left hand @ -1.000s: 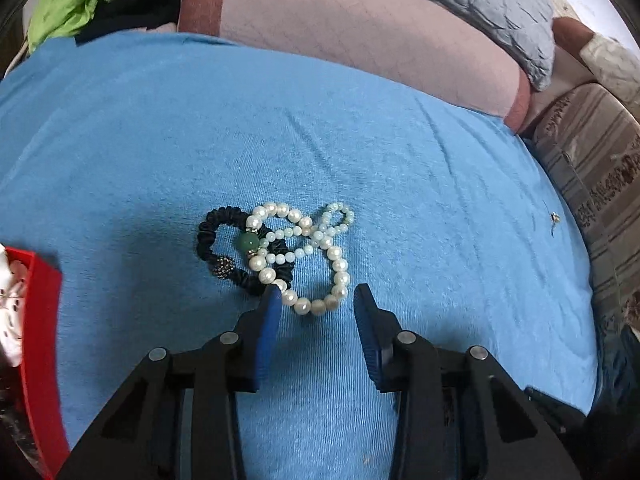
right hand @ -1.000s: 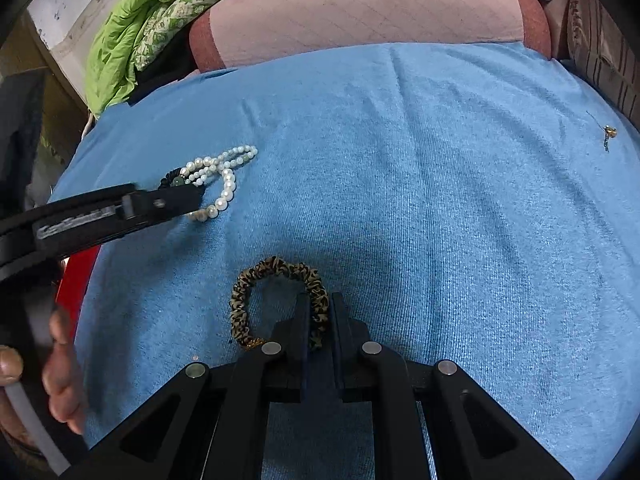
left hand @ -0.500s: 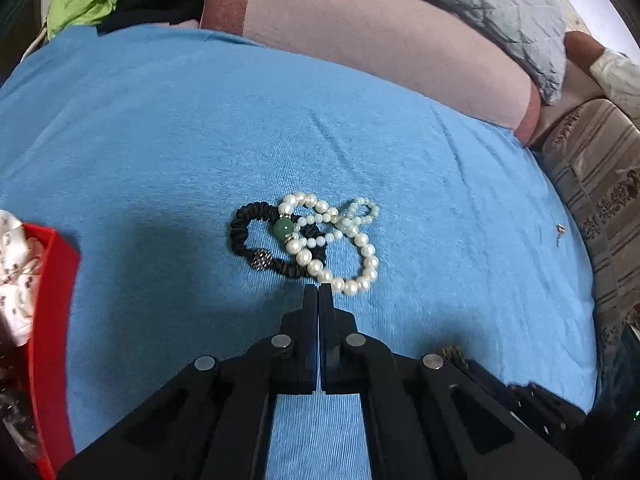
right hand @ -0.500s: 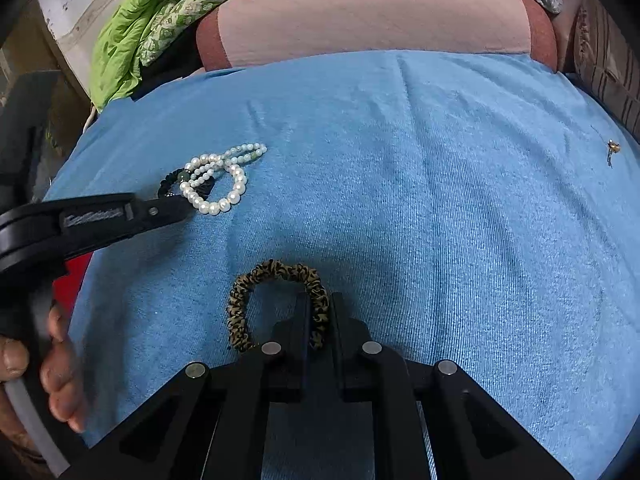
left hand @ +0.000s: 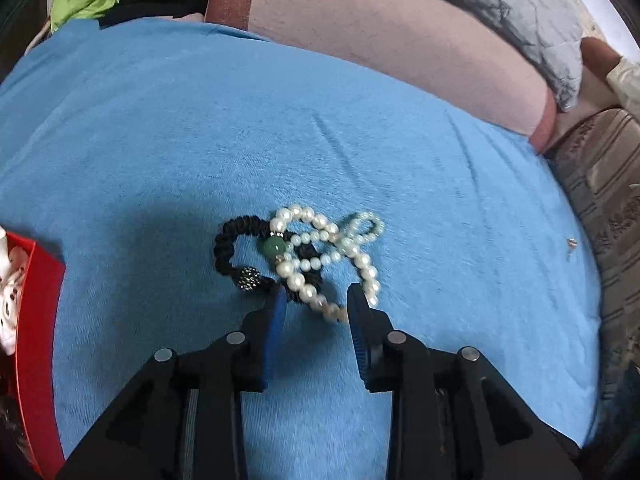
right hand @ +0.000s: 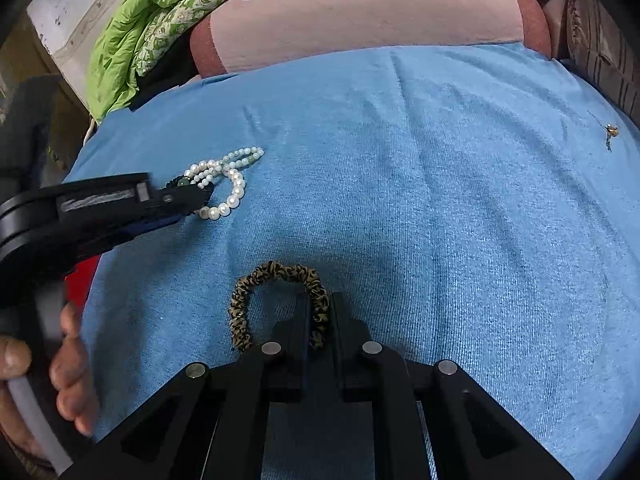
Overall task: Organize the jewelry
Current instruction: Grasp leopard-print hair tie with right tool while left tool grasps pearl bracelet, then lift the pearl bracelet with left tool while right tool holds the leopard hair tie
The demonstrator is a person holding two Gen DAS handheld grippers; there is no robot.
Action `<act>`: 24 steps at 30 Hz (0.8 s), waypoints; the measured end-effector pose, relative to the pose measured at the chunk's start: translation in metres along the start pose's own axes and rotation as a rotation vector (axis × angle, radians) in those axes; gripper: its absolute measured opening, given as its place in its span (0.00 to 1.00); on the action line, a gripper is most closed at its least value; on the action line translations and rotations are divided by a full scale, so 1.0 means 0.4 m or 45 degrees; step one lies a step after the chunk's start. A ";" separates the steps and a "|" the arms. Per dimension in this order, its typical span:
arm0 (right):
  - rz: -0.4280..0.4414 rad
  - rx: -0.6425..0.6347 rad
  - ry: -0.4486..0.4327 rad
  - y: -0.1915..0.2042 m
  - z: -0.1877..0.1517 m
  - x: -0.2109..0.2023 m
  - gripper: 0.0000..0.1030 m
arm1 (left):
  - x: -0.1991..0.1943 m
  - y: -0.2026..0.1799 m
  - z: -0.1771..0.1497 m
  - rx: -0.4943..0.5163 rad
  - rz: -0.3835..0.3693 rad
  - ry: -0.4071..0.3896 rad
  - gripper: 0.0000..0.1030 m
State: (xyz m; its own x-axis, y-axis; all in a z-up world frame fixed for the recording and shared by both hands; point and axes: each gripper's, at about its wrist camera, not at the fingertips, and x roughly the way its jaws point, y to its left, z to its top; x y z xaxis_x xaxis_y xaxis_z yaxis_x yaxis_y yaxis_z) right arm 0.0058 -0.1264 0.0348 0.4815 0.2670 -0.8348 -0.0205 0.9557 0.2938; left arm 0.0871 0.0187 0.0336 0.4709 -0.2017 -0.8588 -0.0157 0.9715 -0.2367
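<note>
A tangle of jewelry lies on the blue cloth (left hand: 160, 140): a white pearl bracelet (left hand: 298, 279) with a green bead, a black hair tie (left hand: 224, 248) and a thin pale bead bracelet (left hand: 362, 226). My left gripper (left hand: 317, 300) has its jaws opening, and the near end of the pearl bracelet lies between the blue pads, which do not press on it. In the right wrist view the same gripper (right hand: 192, 200) reaches the pearls (right hand: 236, 192) from the left. My right gripper (right hand: 320, 312) is shut on a leopard-print scrunchie (right hand: 276, 270) that rests on the cloth.
A red box (left hand: 36, 320) with white items stands at the left edge. A small earring (right hand: 610, 132) lies far right on the cloth. Pink, grey and green bedding is piled behind. A person's hand (right hand: 68, 360) holds the left gripper's handle.
The left jaws closed with nothing between them just short of the pearls, then parted again and now straddle the bracelet's near end. The right gripper and scrunchie have not moved.
</note>
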 end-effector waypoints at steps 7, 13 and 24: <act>0.006 0.006 0.005 -0.002 0.001 0.003 0.11 | 0.012 -0.047 -0.025 0.170 0.187 -0.059 0.09; -0.012 -0.017 -0.002 0.004 0.000 0.005 0.11 | -0.061 0.012 -0.086 0.156 0.093 -0.013 0.09; -0.015 -0.082 -0.067 0.037 -0.020 -0.011 0.09 | -0.269 0.120 -0.245 0.127 -0.058 -0.077 0.09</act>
State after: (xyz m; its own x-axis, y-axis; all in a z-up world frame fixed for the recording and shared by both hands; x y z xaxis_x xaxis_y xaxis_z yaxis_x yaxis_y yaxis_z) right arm -0.0038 -0.1123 0.0391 0.5275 0.2505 -0.8118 -0.0700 0.9651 0.2523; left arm -0.0510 0.0746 0.0703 0.5215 -0.2410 -0.8185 0.0935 0.9696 -0.2259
